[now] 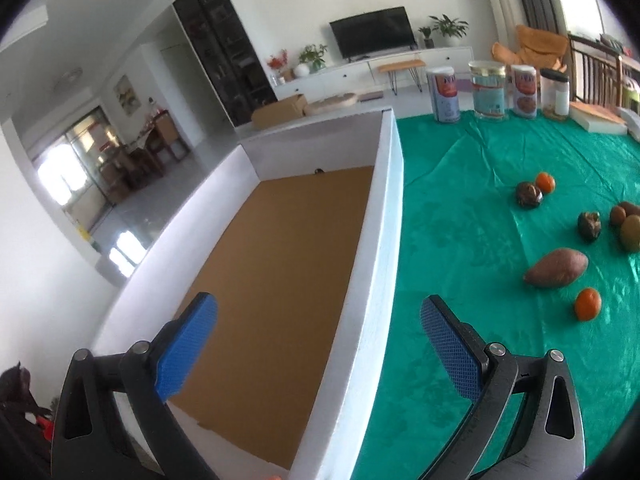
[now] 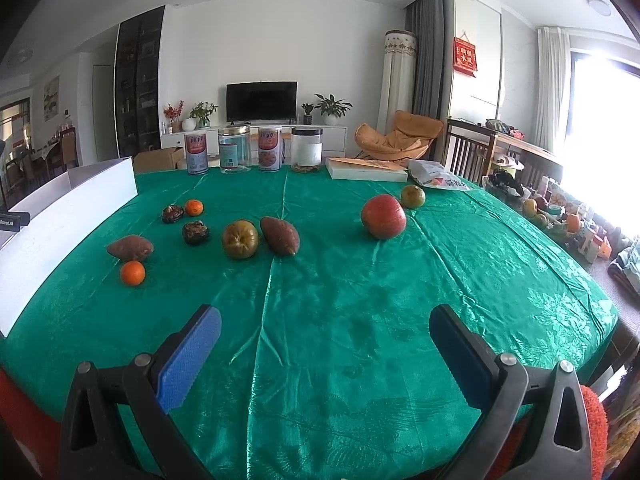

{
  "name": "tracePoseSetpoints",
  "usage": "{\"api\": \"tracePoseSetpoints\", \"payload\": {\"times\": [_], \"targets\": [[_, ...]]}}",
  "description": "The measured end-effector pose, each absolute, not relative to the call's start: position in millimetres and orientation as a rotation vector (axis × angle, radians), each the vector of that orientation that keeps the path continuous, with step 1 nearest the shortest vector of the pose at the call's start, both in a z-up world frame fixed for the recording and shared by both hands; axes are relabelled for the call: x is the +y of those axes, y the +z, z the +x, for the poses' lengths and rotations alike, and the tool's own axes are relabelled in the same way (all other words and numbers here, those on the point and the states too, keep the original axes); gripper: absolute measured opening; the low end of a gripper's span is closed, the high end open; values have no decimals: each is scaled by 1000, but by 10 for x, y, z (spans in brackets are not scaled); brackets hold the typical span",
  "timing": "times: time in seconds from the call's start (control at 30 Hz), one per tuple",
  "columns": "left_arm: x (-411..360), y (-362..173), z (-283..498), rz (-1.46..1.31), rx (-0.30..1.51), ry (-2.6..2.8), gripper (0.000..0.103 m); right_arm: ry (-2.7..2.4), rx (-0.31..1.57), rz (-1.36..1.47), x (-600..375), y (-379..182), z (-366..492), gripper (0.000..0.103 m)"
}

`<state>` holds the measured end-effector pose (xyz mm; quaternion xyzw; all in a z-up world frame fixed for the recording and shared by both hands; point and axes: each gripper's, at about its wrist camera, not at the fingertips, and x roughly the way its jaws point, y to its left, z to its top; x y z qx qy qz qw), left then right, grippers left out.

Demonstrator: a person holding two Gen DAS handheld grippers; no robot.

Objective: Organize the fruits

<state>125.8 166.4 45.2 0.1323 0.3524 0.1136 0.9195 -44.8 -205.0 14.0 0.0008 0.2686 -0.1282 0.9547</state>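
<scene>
A: How far along is it?

B: By my reckoning, nothing is sorted; the white box (image 1: 384, 240) shows only its bare brown floor; every fruit sits on the green cloth (image 2: 340, 320), from the near orange (image 2: 132, 273) to the red apple (image 2: 383, 216).

A: And the tools?

B: The left gripper (image 1: 318, 344) gapes wide over the box's wall, holding nothing; the right gripper (image 2: 325, 344) is equally wide and empty.

A: Obstacles?

B: Sweet potatoes (image 2: 130, 247) lie among the fruit; the jars (image 2: 234, 148) stand well back.

We can read little: a red wall hanging (image 2: 465, 57) bears gold Chinese characters, too small for us to decipher; the canister labels (image 2: 269, 148) are blurred.
</scene>
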Motion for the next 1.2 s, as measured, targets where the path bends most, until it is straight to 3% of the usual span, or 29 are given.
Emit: {"api": "tracePoseSetpoints", "payload": {"times": [0.37,0.63,0.83,0.97,1.2], "targets": [[1401,463,1303,209,716,253,102,-259,544,13,-2080,138,-444,103],[981,693,680,179,591,200,102,-268,581,47,-2170,74,-392,103],[384,69,449,52,807,-49,102,-253,651,24,-2131,-65,-292,103],[53,-424,497,117,897,-85,102,-242,712,24,-2157,-167,-171,103],[-37,-609,541,164,928,-80,102,-258,768,53,-2280,-336,-132,103]]}}
